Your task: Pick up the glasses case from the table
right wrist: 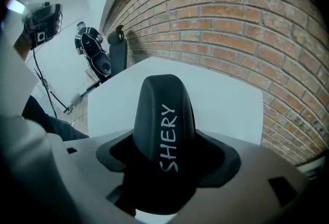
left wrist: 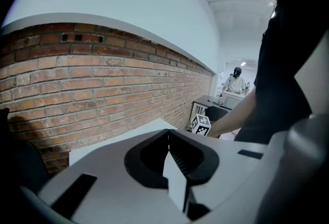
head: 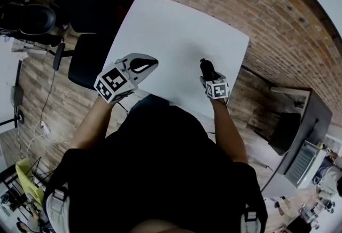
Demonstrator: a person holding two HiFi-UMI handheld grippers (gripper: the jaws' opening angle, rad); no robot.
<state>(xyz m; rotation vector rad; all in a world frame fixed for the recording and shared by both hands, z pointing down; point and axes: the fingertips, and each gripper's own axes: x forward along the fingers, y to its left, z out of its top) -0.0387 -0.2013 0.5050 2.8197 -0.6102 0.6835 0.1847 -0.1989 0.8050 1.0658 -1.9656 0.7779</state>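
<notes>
Glasses case (right wrist: 165,115) between right gripper (head: 209,74) jaws

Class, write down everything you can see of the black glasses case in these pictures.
The black, matte, hard-looking glasses case is a long shell with a rounded end and white lettering, SHERY, running along its length. Its near end is clamped between the jaws of the right hand-held gripper, and its free end juts forward over the white table. Nothing else appears to touch it, and it seems to be lifted off the tabletop.
</notes>
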